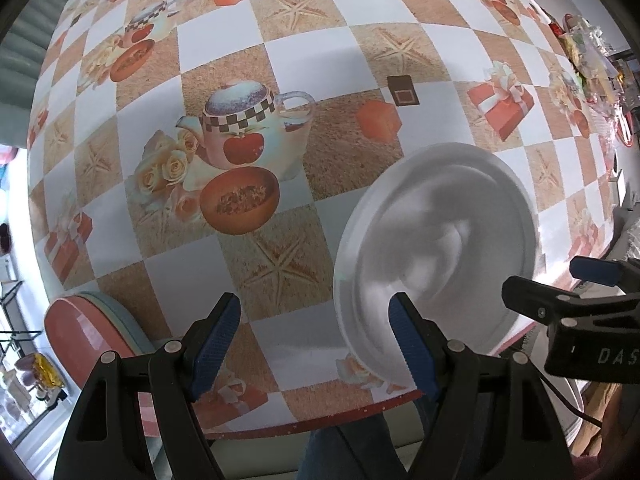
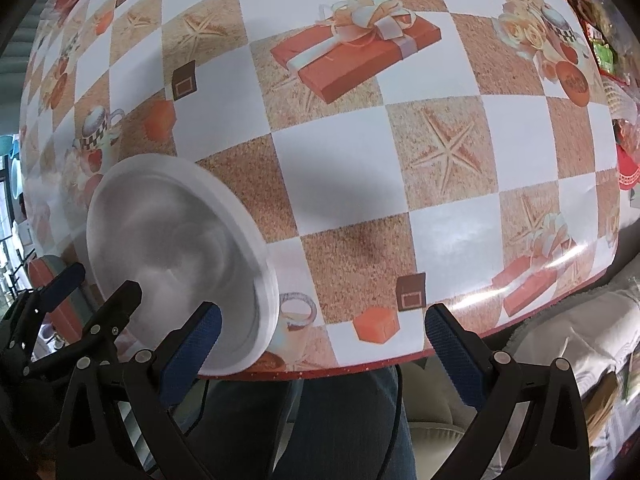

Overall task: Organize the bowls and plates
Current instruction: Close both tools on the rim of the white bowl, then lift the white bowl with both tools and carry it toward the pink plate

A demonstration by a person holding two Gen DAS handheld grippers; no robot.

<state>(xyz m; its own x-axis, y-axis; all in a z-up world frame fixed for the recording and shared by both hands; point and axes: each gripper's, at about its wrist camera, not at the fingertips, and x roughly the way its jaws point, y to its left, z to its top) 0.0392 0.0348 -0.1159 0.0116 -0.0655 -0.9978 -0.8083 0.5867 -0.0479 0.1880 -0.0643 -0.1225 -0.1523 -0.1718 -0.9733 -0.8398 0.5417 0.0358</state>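
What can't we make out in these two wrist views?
- White plate: motion-blurred in both views, so inner surface detail is lost; near rim hidden behind a finger of the left hand-held gripper.
- Pink plate stack: cut off behind the left finger in the left wrist view; count unclear.
- Clutter at the table's far right edge: too small and distorted to identify.
- Right hand-held gripper: open, nothing between its fingers.
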